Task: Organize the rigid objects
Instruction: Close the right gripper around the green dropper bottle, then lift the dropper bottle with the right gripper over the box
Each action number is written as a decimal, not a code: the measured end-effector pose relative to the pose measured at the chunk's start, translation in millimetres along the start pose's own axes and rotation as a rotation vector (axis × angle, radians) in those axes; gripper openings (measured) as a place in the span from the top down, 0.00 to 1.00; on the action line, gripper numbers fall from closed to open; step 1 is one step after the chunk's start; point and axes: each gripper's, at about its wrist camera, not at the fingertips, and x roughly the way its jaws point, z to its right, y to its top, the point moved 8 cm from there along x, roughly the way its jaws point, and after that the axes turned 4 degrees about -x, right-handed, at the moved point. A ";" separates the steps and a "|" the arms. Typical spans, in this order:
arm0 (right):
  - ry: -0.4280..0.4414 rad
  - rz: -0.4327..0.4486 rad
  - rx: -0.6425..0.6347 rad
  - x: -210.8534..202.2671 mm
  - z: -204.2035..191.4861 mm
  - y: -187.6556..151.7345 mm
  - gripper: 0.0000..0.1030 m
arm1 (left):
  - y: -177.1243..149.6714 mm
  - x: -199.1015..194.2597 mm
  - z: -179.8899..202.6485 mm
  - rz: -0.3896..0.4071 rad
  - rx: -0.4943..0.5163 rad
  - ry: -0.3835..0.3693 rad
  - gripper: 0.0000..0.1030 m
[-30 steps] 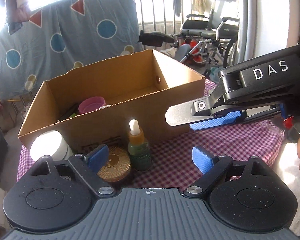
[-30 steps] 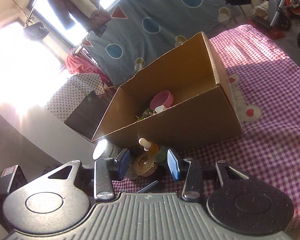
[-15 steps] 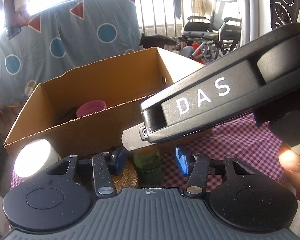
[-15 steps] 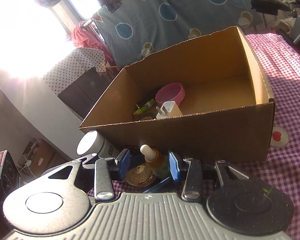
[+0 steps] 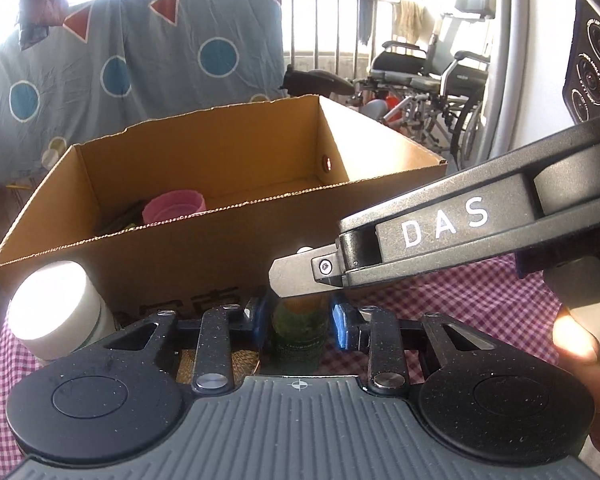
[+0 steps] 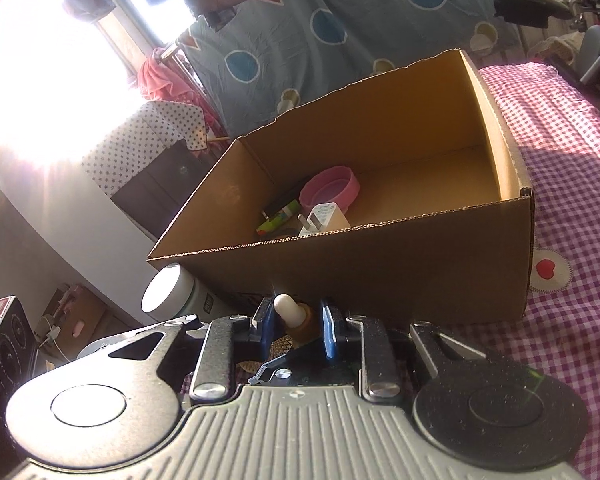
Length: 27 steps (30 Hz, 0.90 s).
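A green dropper bottle [image 5: 299,336] with a white rubber bulb [image 6: 283,312] stands on the checked cloth against the cardboard box [image 5: 220,256]. My left gripper [image 5: 299,316] is closing, and its blue pads sit against the bottle's body on both sides. My right gripper [image 6: 296,326] reaches in from the right above the left one. Its jaws are closing too, with the pads at the bulb and amber collar. In the left wrist view its black arm marked DAS [image 5: 444,228] crosses over the bottle's top and hides it.
A white-lidded jar [image 5: 56,308] stands to the left of the bottle and a gold round tin [image 5: 220,364] lies beside it. The box [image 6: 380,264] holds a pink bowl [image 6: 332,192], a white charger [image 6: 324,216] and a green tube [image 6: 278,218]. A wheelchair [image 5: 440,80] stands behind.
The left jaws have narrowed from wide apart onto the bottle's body. The right gripper has swung in over the bottle and its jaws have narrowed around the dropper top.
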 end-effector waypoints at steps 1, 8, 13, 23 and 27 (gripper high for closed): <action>-0.003 0.001 0.002 -1.6 0.7 -0.2 0.75 | -0.5 -0.8 2.6 0.000 0.000 -0.005 0.71; -0.014 0.026 0.029 -23.6 8.2 -3.0 0.77 | 2.8 -2.1 20.4 0.009 0.006 -0.061 0.77; -0.027 0.038 0.050 -32.8 15.0 -6.6 0.78 | 1.8 0.1 29.9 0.005 0.025 -0.073 0.77; -0.001 0.040 0.085 -30.4 24.9 -6.7 0.78 | -7.1 5.8 28.4 -0.031 0.068 -0.045 0.67; 0.011 0.039 0.097 -29.8 27.7 -7.3 0.78 | -15.7 14.8 28.8 -0.062 0.088 -0.026 0.67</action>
